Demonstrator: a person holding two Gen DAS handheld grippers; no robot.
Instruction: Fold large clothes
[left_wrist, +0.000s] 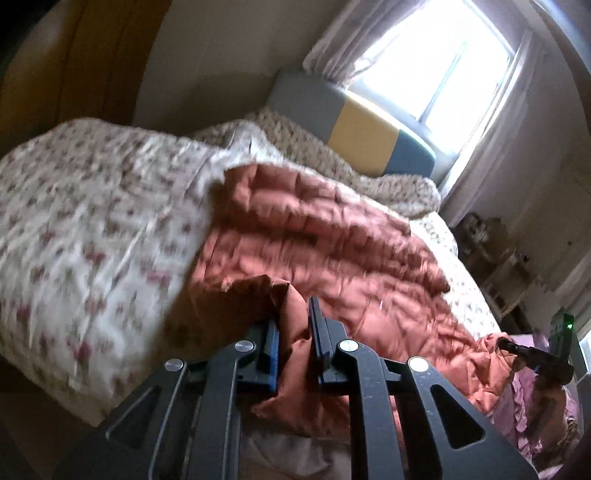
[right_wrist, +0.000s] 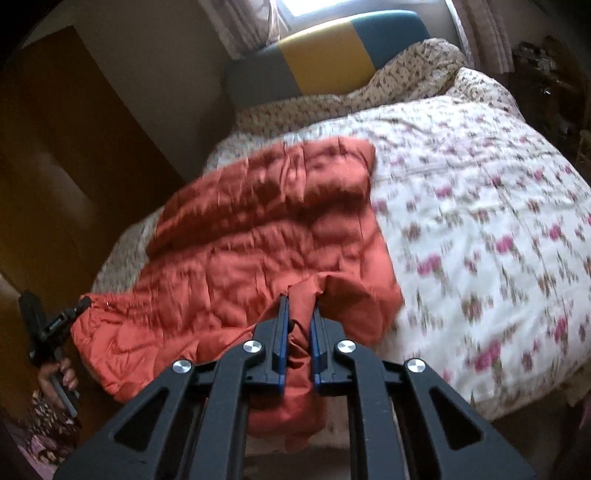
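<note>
Garment: big rust-orange quilted thing (right_wrist: 258, 229), a puffy coat or padded throw, can't say which. It's spread over the near half of the bed (right_wrist: 480, 229) and hanging off the near edge.
Left hand-held gripper (left_wrist: 294, 328): clamped on a bunched near corner of the orange fabric.
Right hand-held gripper (right_wrist: 300, 325): same deal, pinching the other near corner, cloth wedged between its pads.
Step, I'd guess: carrying the near edge up and over toward the far headboard (left_wrist: 369, 129).
Tip: keep both corners level and the edge taut, then lay it down square on the far edge.
Watch out: slippery padding, could slide off sideways.
</note>
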